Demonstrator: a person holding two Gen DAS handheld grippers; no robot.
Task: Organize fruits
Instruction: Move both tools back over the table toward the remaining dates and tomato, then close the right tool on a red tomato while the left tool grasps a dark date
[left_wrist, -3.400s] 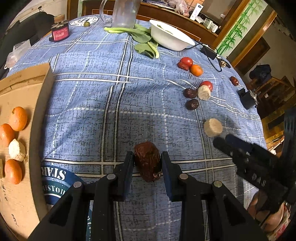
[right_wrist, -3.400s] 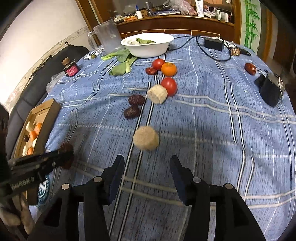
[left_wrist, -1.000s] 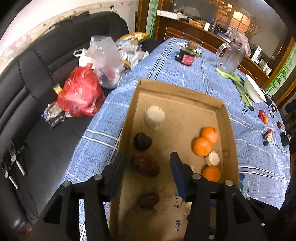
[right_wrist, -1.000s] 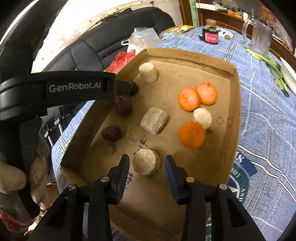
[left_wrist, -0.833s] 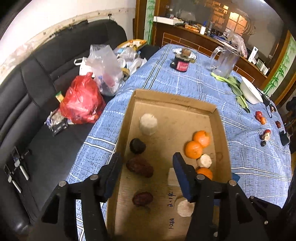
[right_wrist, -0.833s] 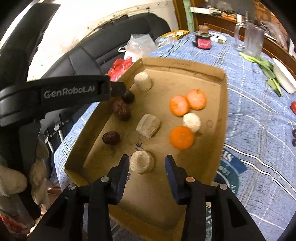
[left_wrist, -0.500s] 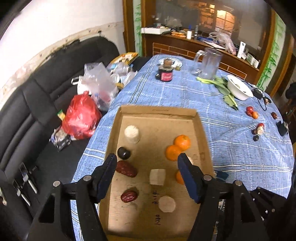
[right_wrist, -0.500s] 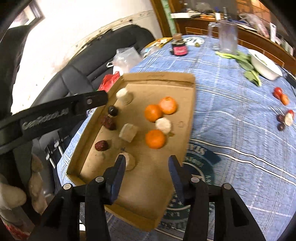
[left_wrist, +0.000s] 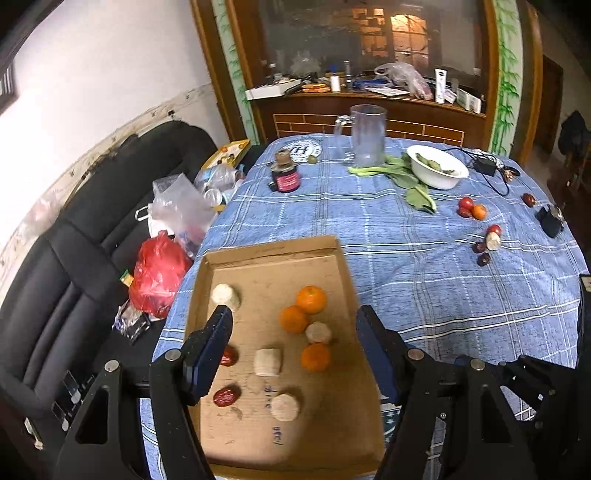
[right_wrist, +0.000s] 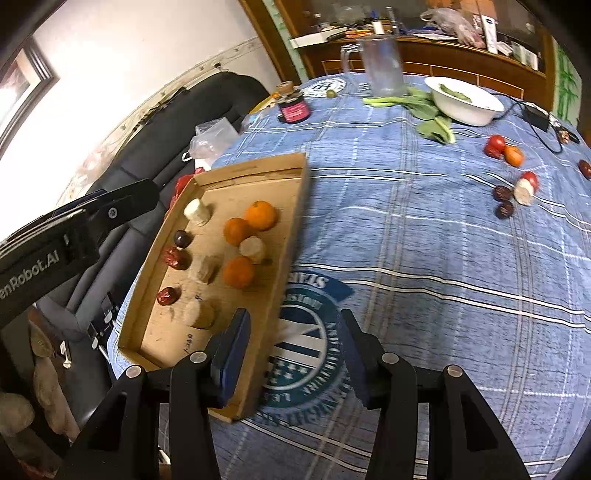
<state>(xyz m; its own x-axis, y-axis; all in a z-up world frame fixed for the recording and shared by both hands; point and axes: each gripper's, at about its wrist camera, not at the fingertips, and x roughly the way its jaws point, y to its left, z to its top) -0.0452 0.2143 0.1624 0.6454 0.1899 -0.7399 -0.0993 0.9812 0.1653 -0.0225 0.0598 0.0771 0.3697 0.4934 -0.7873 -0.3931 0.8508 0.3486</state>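
Observation:
A cardboard tray (left_wrist: 269, 245) on the blue checked tablecloth holds three oranges (left_wrist: 311, 299), red dates (left_wrist: 224, 396) and several pale round pieces (left_wrist: 284, 407). My left gripper (left_wrist: 293, 317) hangs above the tray, open, with nothing between its fingers. My right gripper (right_wrist: 292, 319) is open over the tray's right rim (right_wrist: 295, 236) and a round printed emblem (right_wrist: 306, 332), holding nothing. One finger of the left gripper (right_wrist: 122, 201) shows in the right wrist view. Loose tomatoes (left_wrist: 466, 203), a small orange (left_wrist: 479, 211), dates (left_wrist: 484, 259) and a pale piece (left_wrist: 492, 242) lie at the table's far right.
A clear pitcher (left_wrist: 367, 134), a white bowl (left_wrist: 437, 171), leafy greens (left_wrist: 406, 177) and a dark jar (left_wrist: 284, 177) stand at the far end. A black adapter with cable (left_wrist: 485, 166) and a black box (left_wrist: 550, 221) lie at the right. A black sofa (left_wrist: 74, 277) with bags (left_wrist: 157, 273) borders the table's left edge.
Both grippers have risen and drawn back from the tray with jaws spread wider. The date and the pale round that sat between their fingers now lie in the tray.

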